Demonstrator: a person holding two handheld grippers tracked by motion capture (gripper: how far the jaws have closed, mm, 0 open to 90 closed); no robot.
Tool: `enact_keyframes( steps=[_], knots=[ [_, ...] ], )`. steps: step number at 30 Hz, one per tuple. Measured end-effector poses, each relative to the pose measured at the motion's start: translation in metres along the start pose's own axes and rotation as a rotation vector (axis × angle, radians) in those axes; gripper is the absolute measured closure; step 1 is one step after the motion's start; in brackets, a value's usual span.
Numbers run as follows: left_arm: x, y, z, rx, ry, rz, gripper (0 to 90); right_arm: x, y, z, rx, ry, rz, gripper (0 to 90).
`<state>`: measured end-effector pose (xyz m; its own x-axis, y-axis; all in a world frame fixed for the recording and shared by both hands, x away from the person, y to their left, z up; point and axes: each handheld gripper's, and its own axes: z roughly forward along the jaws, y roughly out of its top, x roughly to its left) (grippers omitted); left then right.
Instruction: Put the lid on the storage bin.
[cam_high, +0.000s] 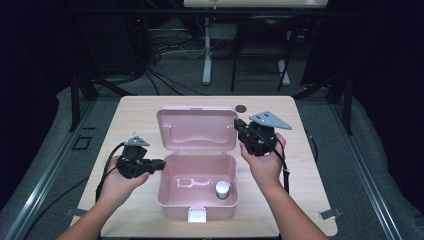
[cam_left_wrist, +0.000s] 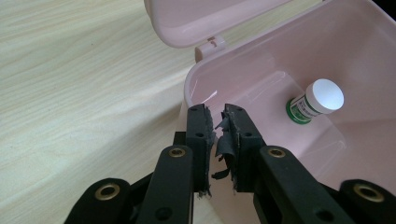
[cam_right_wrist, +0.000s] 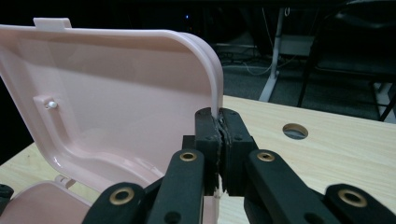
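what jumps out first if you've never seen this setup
The open pink plastic box in the middle of the wooden table, its lid standing up behind it. The right gripper pinches the lid's side edge, while the left gripper sits at the box's left wall. Inside, a small white-capped bottle with a green label stands near the front right corner.

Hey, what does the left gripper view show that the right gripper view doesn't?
Left gripper view: the box from inside, with a white-capped bottle lying in it, and the left gripper pinching the box's rim.

Right gripper view: the right gripper shut on the side edge of the raised lid, a round hole in the table, and dark room with table legs behind.

Both: pink plastic, the wooden table, black jaws nearly closed.
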<state>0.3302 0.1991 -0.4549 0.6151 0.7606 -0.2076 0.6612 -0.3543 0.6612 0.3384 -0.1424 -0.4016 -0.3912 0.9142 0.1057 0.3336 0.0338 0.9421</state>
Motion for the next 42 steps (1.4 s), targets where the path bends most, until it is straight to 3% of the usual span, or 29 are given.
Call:
enact_keyframes(
  steps=[5,13,18,27,42],
  knots=[
    [0.0,-0.001,0.0,-0.004,-0.002,-0.004,81.0,0.004,-0.006,-0.005,-0.04,-0.009,-0.019,87.4],
    [-0.001,0.002,-0.001,0.006,0.012,0.007,80.3,0.004,-0.007,-0.01,-0.036,-0.004,-0.035,87.4],
    [0.003,0.009,-0.014,-0.038,0.029,-0.008,78.7,0.004,-0.007,-0.01,-0.035,-0.001,-0.046,87.3],
    [0.004,0.021,-0.034,-0.072,0.05,-0.003,75.6,0.004,-0.007,-0.012,-0.035,0.002,-0.048,87.3],
    [-0.004,0.038,-0.049,-0.076,0.068,0.029,74.4,0.006,-0.01,-0.019,-0.041,0.017,-0.061,86.9]
  ],
)
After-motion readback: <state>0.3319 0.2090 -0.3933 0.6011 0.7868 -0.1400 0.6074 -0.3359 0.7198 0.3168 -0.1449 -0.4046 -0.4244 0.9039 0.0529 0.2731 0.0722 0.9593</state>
